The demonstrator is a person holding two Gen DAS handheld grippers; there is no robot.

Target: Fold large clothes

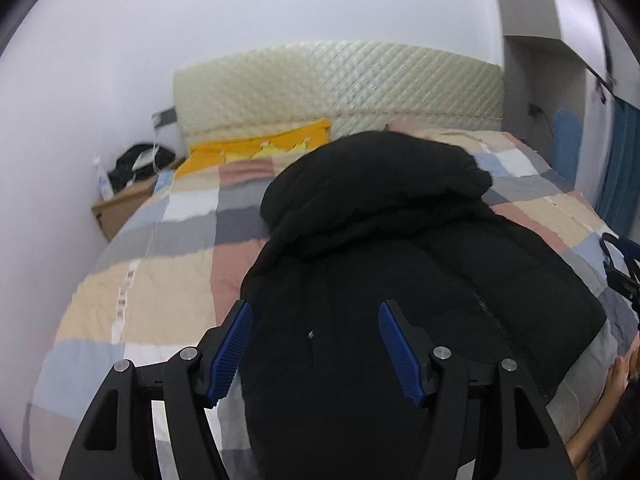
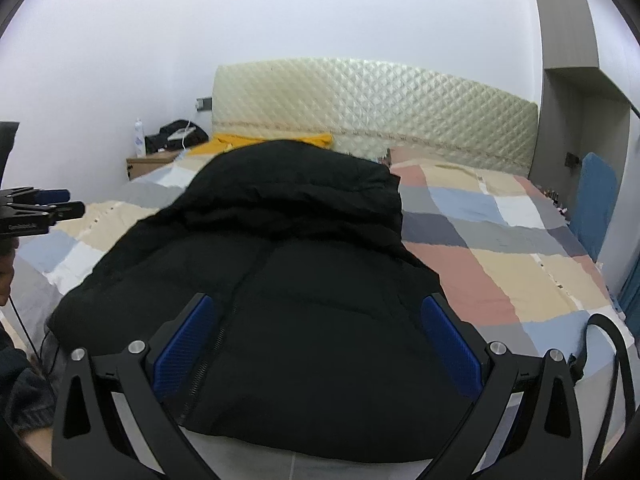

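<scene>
A large black puffer jacket [image 1: 380, 248] lies on the checked bed cover [image 1: 160, 280], hood toward the headboard, zip up the front. It also shows in the right wrist view [image 2: 288, 280]. My left gripper [image 1: 316, 312] is open and empty, hovering over the jacket's lower left part, with its left finger at the jacket's left edge. My right gripper [image 2: 320, 312] is open and empty, over the jacket's lower right part, beside the zip. The left gripper also shows at the left edge of the right wrist view [image 2: 40, 208].
The bed has a quilted cream headboard [image 1: 340, 84] and a yellow pillow [image 1: 256, 148]. A wooden nightstand [image 1: 124, 204] with a black bag stands at the left by the wall. A blue chair [image 2: 592, 204] and curtain are at the right.
</scene>
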